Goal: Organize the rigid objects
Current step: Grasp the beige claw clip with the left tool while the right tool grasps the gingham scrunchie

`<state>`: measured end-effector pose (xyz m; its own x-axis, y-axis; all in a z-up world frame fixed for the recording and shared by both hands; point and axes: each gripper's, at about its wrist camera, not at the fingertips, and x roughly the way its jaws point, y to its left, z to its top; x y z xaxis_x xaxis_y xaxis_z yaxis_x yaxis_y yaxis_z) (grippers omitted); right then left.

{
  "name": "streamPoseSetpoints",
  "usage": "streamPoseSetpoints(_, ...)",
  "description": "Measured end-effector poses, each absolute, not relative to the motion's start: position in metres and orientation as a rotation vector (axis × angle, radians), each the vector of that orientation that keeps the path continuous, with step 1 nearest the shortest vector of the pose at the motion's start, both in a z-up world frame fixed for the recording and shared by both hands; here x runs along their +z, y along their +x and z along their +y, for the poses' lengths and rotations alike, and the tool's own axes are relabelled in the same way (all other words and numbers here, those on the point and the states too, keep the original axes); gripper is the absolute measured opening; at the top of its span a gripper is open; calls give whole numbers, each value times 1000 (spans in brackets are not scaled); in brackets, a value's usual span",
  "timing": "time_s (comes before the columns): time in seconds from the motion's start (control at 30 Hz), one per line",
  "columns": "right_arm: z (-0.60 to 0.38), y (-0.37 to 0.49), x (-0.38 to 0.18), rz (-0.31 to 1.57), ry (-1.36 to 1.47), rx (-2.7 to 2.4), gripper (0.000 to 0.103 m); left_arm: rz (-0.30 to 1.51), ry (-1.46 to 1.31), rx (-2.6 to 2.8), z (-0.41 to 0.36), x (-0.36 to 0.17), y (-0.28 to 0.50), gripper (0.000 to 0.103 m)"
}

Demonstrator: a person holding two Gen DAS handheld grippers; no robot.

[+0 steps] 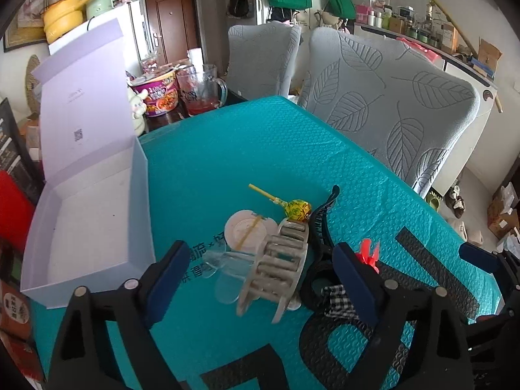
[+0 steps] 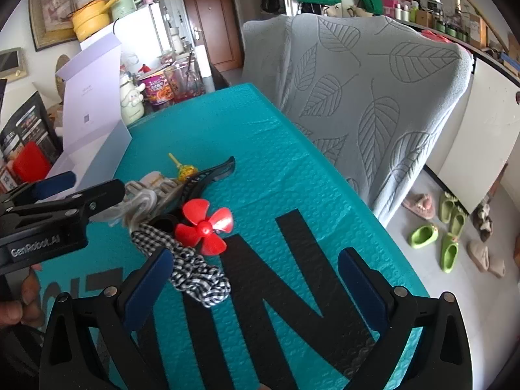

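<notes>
On the teal table [image 1: 260, 149] my left tongs [image 1: 260, 279], spread and empty, straddle the grey claw clip [image 1: 276, 269] lying lengthwise ahead; right tongs [image 2: 256, 279] gape empty.

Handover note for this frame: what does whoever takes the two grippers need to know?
Left gripper: open, empty, poised over the pile.
Right gripper: open, empty, near the checkered scrunchie.
Pile on the teal mat: grey claw clip, black hair clip, lollipop, red propeller, round lid, clear plastic piece.
White box: open, nothing visible inside.
Done: nothing boxed.
Left: probably move every item into the box.
</notes>
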<state>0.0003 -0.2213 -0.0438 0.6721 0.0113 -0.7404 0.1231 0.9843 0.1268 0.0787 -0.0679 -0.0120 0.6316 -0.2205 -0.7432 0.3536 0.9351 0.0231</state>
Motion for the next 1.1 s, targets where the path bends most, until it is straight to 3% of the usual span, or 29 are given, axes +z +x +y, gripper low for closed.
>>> streamPoseSetpoints(0.1, -223, 4, -47, 838, 174, -55, 103, 840, 186, -339, -71, -21, 87, 85)
streamPoseSetpoints(0.27, -223, 9, -49, 845, 171, -44, 103, 889, 144, -379, -68, -34, 96, 65)
streamPoseSetpoints(0.43, -219, 13, -52, 853, 168, -30, 103, 942, 102, -429, -68, -46, 99, 64)
streamPoseSetpoints(0.47, -219, 14, -52, 854, 168, -28, 103, 929, 106, -425, -69, -47, 98, 52)
streamPoseSetpoints(0.53, -218, 14, -53, 857, 165, -30, 103, 891, 108, -435, -68, -45, 94, 38)
streamPoseSetpoints(1.1, -211, 11, -47, 847, 175, -1, 103, 789, 70, -438, -38, -5, 61, 36)
